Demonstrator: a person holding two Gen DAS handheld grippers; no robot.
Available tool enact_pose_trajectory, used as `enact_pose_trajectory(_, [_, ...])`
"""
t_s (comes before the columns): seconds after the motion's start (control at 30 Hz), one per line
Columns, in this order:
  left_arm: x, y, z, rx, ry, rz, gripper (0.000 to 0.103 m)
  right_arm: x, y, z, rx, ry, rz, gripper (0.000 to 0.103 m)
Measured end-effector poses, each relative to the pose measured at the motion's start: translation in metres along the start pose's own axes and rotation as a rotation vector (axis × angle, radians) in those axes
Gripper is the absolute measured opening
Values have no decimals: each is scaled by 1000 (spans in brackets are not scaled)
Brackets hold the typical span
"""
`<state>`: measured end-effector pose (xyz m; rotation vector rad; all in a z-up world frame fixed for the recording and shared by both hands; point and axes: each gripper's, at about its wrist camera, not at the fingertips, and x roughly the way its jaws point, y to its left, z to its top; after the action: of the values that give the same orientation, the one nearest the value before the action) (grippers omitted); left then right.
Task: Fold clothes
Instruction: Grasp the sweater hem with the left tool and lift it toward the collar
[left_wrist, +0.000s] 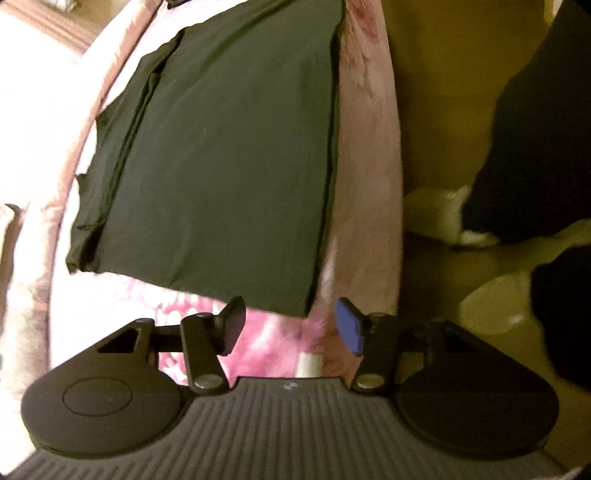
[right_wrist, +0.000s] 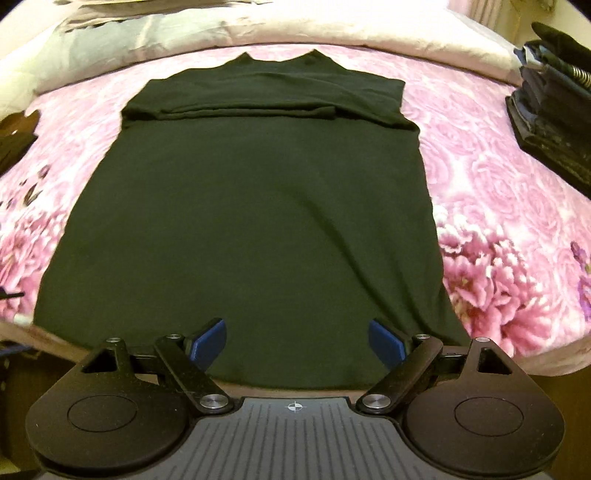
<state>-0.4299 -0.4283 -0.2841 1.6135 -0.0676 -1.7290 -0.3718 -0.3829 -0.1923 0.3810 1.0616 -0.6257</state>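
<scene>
Right claw: the right gripper (right_wrist: 297, 341) hangs over the shirt's near hem, jaws spread wide and gripping nothing, likely lining up to pinch that edge.
Left claw: the left gripper (left_wrist: 291, 326) sits at the shirt's near corner by the bed's side, jaws parted and empty, placed to take the other end of the hem.
Shirt: the dark shirt (right_wrist: 251, 221) lies flat on the bedspread (right_wrist: 498, 221), sleeves folded in across the chest, so a lengthwise fold seems next.
Far right: a stack of dark clothes (right_wrist: 550, 122) rests apart, probably finished pieces.
</scene>
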Motion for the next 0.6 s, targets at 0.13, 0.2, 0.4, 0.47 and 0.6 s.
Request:
enact_pose_trajectory(0.13, [13, -9, -12, 137, -24, 57, 51, 0, 3, -11, -12, 16, 5, 87])
enact_pose_trajectory(0.2, [16, -12, -16, 205, -56, 56, 51, 0, 2, -16, -4, 25, 5, 87])
enact_pose_trajectory(0.4, [16, -14, -19, 354, -122, 34, 18, -2, -2, -23, 24, 45, -1, 87])
enact_pose_trajectory(0.47, [14, -11, -17, 358, -138, 14, 7, -2, -3, -24, 34, 45, -1, 87])
enact_pose_trajectory(0.6, [-5, 18, -6, 171, -184, -43, 5, -5, 8, -26, -31, 28, 13, 87])
